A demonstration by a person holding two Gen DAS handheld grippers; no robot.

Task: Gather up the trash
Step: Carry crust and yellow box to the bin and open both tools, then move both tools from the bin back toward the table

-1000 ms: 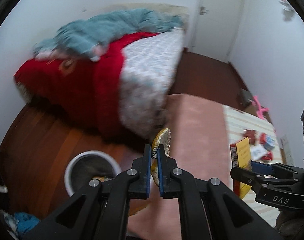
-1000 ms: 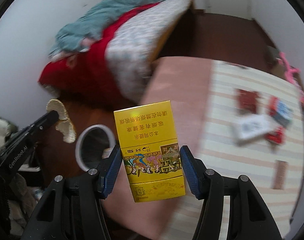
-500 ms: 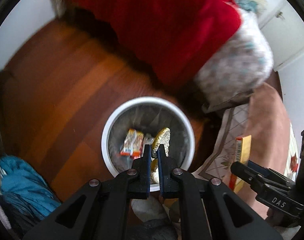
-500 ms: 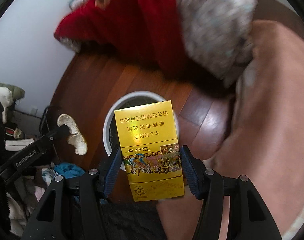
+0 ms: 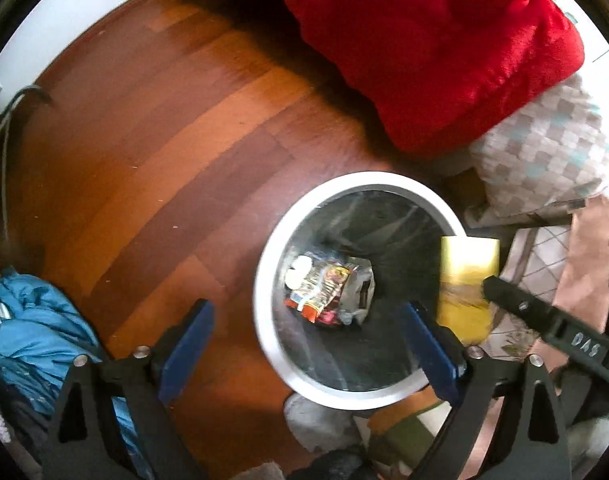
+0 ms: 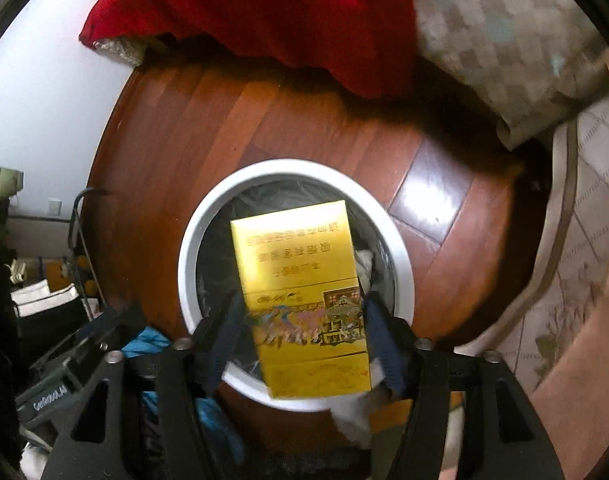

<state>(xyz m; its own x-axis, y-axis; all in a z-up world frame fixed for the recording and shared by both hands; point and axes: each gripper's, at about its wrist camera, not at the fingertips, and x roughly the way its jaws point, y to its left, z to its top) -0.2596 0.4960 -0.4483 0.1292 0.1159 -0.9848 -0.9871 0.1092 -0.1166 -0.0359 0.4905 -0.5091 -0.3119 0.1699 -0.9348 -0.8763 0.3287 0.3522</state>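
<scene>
A white round trash bin [image 5: 272, 256] with a dark liner stands on the wooden floor and holds several wrappers [image 5: 324, 288]. My left gripper [image 5: 304, 340] is open wide and empty, just above the bin's near rim. My right gripper [image 6: 300, 320] is shut on a yellow cigarette box [image 6: 300, 296] and holds it over the bin [image 6: 192, 240]. The box also shows in the left wrist view [image 5: 466, 280] at the bin's right rim.
A bed with a red blanket [image 5: 424, 40] and a checked quilt [image 5: 544, 160] lies behind the bin. Blue cloth [image 5: 36, 320] is piled at the left. A patterned cloth [image 6: 576, 240] hangs at the right. A dark rack [image 6: 80, 240] stands by the wall.
My left gripper has opened and the tan scrap it held is gone from its jaws. Both grippers tilted down over the bin. The yellow box moved above the bin's opening.
</scene>
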